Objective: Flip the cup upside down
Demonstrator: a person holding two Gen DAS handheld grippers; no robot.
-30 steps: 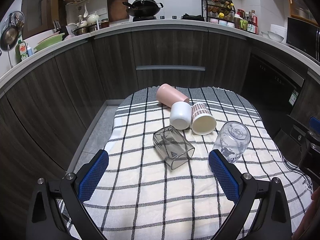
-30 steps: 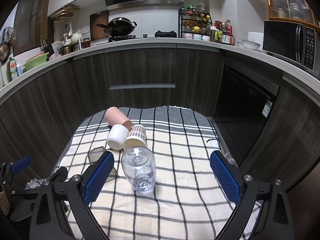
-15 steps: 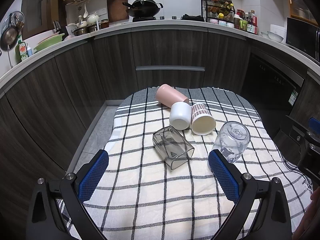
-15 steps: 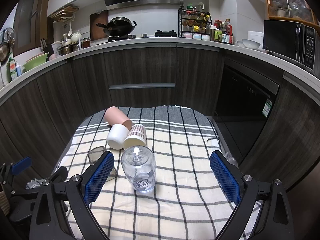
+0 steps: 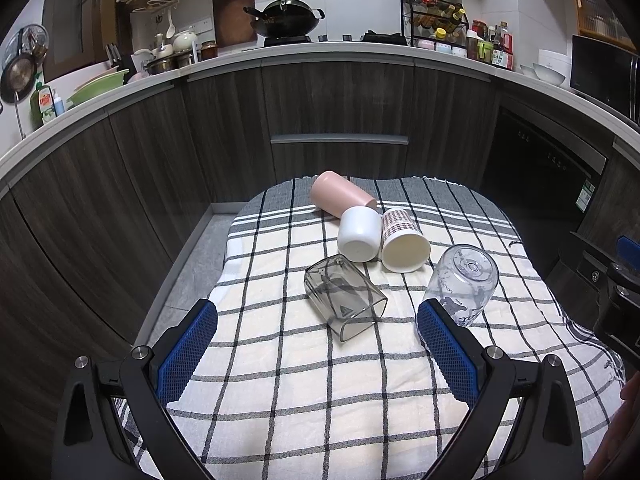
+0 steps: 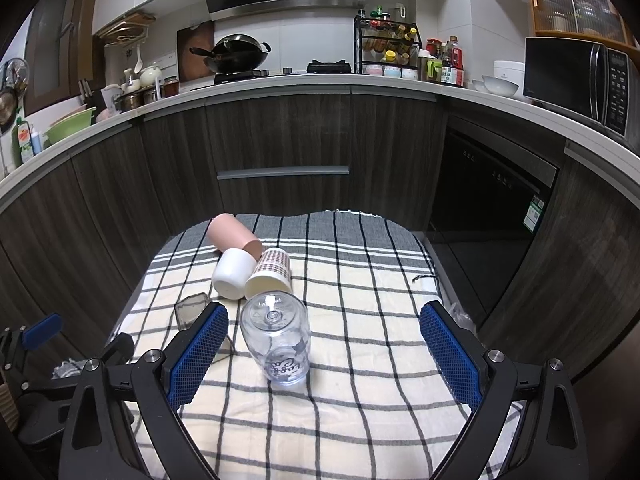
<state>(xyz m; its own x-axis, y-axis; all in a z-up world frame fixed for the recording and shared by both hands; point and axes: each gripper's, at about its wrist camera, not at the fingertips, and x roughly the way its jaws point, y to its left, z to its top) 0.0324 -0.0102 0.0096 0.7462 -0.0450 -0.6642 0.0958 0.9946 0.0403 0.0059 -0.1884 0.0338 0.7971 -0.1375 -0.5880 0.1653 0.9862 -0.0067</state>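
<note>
A clear printed cup (image 5: 464,284) stands upside down on the checked cloth (image 5: 320,380); it also shows in the right wrist view (image 6: 280,340). A smoky grey square cup (image 5: 344,296) lies on its side, as do a white cup (image 5: 359,234), a plaid paper cup (image 5: 402,240) and a pink cup (image 5: 340,196). My left gripper (image 5: 318,350) is open and empty, held back from the grey cup. My right gripper (image 6: 324,354) is open and empty, with the clear cup between its fingers and just ahead of them.
The cloth-covered table stands in front of dark kitchen cabinets (image 6: 280,152). The cloth's edges (image 6: 436,280) drop off at left and right. The left gripper shows at the left edge of the right wrist view (image 6: 40,332). A dishwasher (image 6: 488,200) is at the right.
</note>
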